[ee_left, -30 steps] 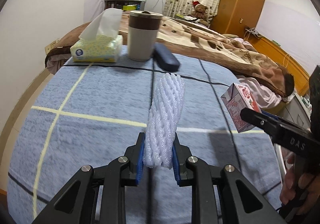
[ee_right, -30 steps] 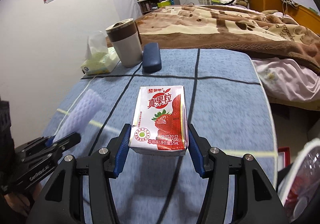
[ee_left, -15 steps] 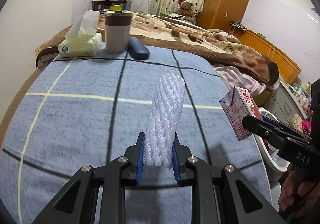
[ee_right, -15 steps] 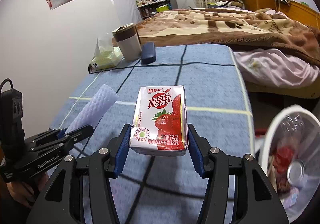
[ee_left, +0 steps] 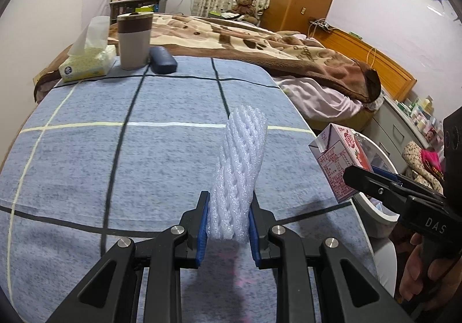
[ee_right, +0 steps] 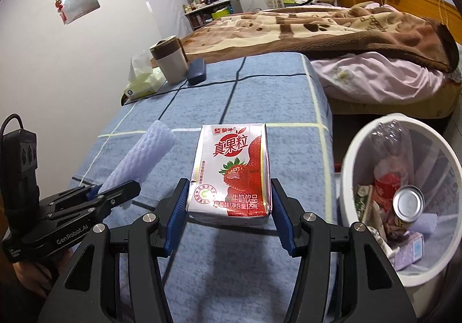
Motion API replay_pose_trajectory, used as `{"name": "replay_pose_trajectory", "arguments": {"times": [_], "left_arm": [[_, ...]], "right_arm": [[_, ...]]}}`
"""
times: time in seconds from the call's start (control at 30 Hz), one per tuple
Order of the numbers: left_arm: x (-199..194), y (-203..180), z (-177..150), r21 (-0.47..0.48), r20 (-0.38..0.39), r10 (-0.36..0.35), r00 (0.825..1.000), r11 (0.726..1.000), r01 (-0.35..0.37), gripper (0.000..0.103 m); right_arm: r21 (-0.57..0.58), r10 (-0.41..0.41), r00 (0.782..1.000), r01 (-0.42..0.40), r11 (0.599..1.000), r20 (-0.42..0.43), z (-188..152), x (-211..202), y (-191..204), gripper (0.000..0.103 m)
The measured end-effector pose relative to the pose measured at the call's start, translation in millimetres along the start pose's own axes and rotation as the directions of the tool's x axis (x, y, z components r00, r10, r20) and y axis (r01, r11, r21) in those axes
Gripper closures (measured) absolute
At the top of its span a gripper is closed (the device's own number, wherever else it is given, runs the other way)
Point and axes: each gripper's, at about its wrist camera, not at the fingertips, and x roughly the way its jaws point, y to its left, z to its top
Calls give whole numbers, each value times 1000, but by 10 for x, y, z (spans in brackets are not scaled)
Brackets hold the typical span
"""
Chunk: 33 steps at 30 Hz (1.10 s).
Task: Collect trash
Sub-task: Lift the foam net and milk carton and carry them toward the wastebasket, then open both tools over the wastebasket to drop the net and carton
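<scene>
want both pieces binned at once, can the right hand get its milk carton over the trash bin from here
Probably yes: the right gripper holds the milk carton clear above the table, and the open trash bin stands just beside it with nothing between.

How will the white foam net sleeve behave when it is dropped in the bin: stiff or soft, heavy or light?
The foam net sleeve is probably soft: it narrows where the left gripper pinches it. It likely is very light, since it stands up unsupported above the jaws. Dropped over the trash bin, it may bounce or drift.

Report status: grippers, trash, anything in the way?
Left gripper shut on foam net. Right gripper shut on milk carton. Bin beside the bed, part full. Path clear.
</scene>
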Motion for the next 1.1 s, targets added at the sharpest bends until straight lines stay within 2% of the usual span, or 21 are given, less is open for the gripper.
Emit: {"name": "replay_pose_trajectory", "arguments": {"times": [0.57,1.1], "left_arm": [[227,-646,58,109,-40,-69,997,991,73,79],[519,-1456,123,232,-88,-174,981,954,190,79]], "right_arm": [[87,-56,997,52,995,50,-61,-231,-459,47],[218,-169,982,148,965,84,-199,-568,-1041,47]]}}
